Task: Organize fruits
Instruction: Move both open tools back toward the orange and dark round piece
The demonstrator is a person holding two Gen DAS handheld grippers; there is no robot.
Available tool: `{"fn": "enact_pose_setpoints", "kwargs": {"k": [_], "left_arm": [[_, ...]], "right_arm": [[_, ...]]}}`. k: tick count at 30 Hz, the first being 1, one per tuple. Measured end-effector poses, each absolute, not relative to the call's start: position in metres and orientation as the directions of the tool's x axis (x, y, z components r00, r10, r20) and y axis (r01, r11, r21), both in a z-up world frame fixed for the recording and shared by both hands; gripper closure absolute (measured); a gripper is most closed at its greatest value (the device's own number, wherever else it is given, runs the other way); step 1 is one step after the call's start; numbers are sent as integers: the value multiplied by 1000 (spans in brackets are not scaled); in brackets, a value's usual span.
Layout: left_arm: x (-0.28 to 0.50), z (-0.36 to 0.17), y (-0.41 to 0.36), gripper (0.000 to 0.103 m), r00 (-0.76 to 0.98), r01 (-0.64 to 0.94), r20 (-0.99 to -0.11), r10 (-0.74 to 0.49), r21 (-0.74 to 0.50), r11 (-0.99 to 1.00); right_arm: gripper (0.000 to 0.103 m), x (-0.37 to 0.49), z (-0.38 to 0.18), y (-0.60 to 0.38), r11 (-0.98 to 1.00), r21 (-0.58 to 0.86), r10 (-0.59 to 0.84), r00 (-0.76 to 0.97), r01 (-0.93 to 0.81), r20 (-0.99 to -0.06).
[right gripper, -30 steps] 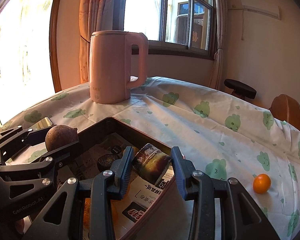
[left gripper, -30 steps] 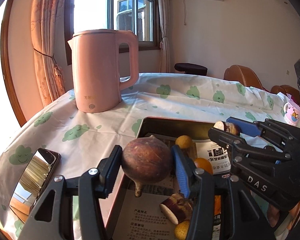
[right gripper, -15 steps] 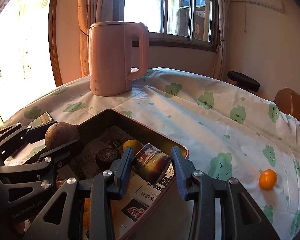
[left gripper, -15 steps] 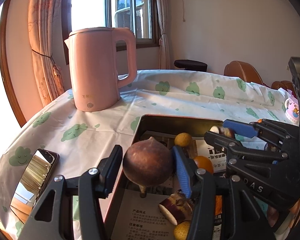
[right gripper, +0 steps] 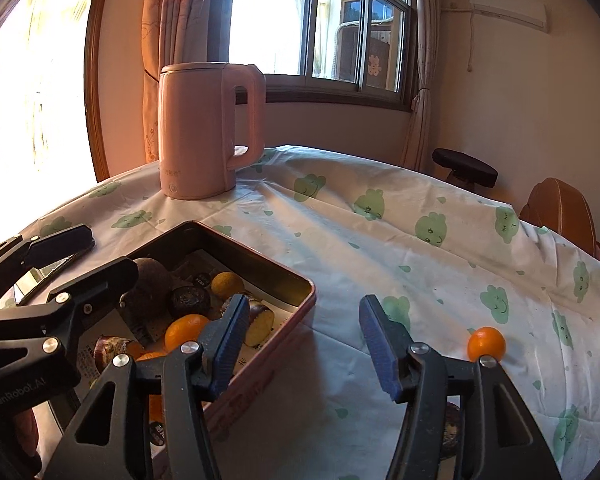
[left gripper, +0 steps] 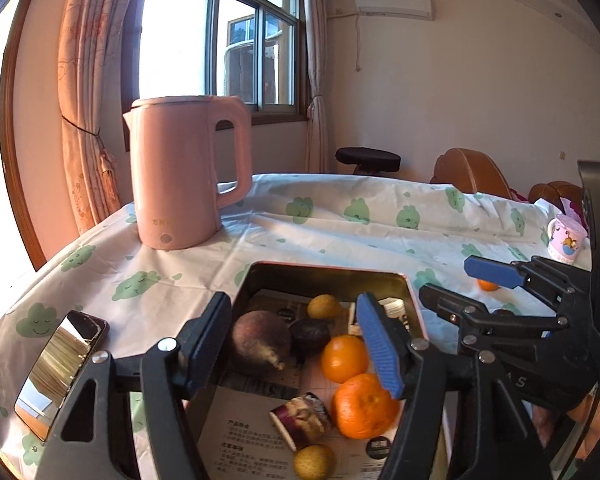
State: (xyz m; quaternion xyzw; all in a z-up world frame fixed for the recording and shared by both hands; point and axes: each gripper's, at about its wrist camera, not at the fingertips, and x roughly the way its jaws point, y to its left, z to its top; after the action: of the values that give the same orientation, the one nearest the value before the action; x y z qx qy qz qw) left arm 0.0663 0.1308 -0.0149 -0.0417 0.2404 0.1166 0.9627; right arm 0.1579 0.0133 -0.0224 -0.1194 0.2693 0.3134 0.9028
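R tool was opening, nothing gripped; small round loose orange was seen lying on counter to its right, nearer than L tool.

We see bright daylight pouring through a wood-framed window hung with a tied peach curtain, a cream wall carrying an air conditioner, and a black stool and brown chair behind a table draped in a green-patterned cloth.
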Motion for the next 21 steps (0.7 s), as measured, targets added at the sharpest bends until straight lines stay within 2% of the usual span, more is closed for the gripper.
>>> {"fn": "enact_pose_setpoints", "kwargs": {"k": [3, 7, 12, 21], "left_arm": [[72, -8, 101, 34, 872, -179, -464, 153, -12, 984], [86, -8, 59, 31, 874, -94, -476, 92, 19, 995], [111, -17, 12, 31, 843, 18, -537, -1, 27, 999], [150, -43, -36, 32, 745, 116, -662, -82, 7, 993]], "right_arm": [[35, 160, -18, -17, 811, -74, 450, 700, -580, -554], [35, 169, -15, -66, 864, -99, 367, 752, -494, -547], [35, 184, -17, -127, 919, -76, 284, 784, -386, -552], [35, 193, -21, -173, 943, -18, 267, 789, -331, -553]]}}
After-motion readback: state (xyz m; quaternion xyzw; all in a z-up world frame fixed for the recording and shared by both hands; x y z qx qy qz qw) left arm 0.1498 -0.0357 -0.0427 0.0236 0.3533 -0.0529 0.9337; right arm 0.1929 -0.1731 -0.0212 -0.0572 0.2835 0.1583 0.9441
